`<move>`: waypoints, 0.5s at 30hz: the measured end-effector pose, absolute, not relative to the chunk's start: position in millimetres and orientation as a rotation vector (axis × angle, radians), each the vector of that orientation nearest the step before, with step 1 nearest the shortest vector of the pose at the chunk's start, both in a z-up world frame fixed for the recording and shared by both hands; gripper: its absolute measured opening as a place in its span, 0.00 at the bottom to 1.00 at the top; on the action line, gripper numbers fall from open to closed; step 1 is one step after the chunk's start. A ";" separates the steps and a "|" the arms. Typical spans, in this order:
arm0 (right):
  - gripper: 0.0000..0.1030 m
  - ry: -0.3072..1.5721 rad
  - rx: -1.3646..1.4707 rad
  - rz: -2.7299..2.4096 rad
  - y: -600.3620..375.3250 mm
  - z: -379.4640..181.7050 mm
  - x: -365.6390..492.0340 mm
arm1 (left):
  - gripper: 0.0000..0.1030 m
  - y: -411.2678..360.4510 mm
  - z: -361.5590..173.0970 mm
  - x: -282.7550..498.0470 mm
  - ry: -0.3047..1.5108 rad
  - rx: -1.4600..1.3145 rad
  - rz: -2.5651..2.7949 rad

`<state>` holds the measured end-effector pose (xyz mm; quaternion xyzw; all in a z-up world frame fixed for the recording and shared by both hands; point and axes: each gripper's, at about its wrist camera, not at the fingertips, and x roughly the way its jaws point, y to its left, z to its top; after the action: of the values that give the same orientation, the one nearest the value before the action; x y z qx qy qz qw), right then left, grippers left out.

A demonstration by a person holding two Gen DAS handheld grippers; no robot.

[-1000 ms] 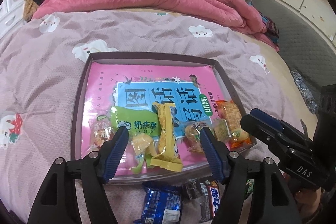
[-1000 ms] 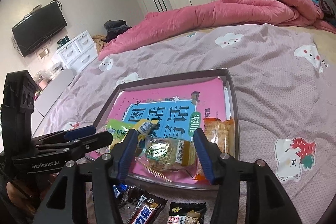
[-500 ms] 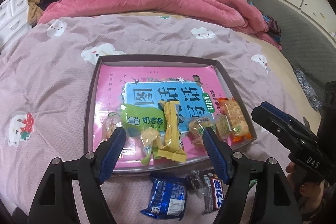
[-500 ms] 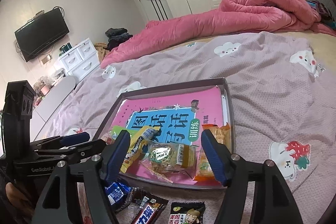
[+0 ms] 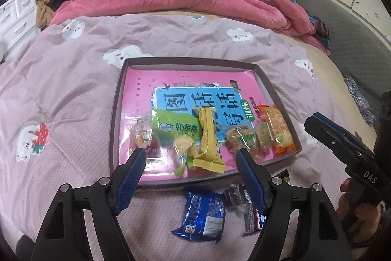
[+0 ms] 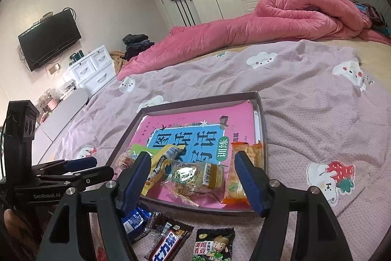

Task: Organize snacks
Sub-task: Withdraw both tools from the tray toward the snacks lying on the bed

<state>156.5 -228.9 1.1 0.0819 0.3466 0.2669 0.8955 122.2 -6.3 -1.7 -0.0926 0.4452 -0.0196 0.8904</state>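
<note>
Lying on a mauve bedspread point(image 5: 80, 80) printed with clouds, a shallow brown cardboard tray point(image 5: 114, 114) holds a pink book with a blue title panel point(image 5: 190, 99) and a row of wrapped snacks along its near edge. Among them are a green packet point(image 5: 176, 126), a long yellow wrapper point(image 5: 207, 138), a clear-wrapped golden cake point(image 6: 193, 175) and an orange cracker packet point(image 5: 278, 131). Both tongs hover over that near edge with nothing gripped: the left gripper point(image 5: 190, 160) has its blue pads spread wide, and the right gripper point(image 6: 193, 170) stands parted around the golden cake without touching it. On the bedspread, just in front of the tray, lie a blue foil packet point(image 5: 202, 212), a dark chocolate bar point(image 6: 168, 243) and a black pea packet point(image 6: 212, 246).
</note>
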 end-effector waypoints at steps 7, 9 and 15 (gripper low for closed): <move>0.68 0.710 0.168 0.535 -234.9 2.8 146.7 | 0.75 -6.3 -1.1 115.1 0.929 -0.187 -0.038; 0.68 0.715 0.170 0.527 -237.1 1.6 145.0 | 0.75 -7.0 -1.5 113.0 0.931 -0.185 -0.039; 0.68 0.729 0.171 0.504 -244.0 -1.5 140.1 | 0.75 -11.1 -3.4 106.4 0.940 -0.166 -0.045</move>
<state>140.1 -244.0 -1.5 0.0827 0.3524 0.2436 0.8998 106.4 -11.1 -3.4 -0.0798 0.4523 -0.0216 0.8880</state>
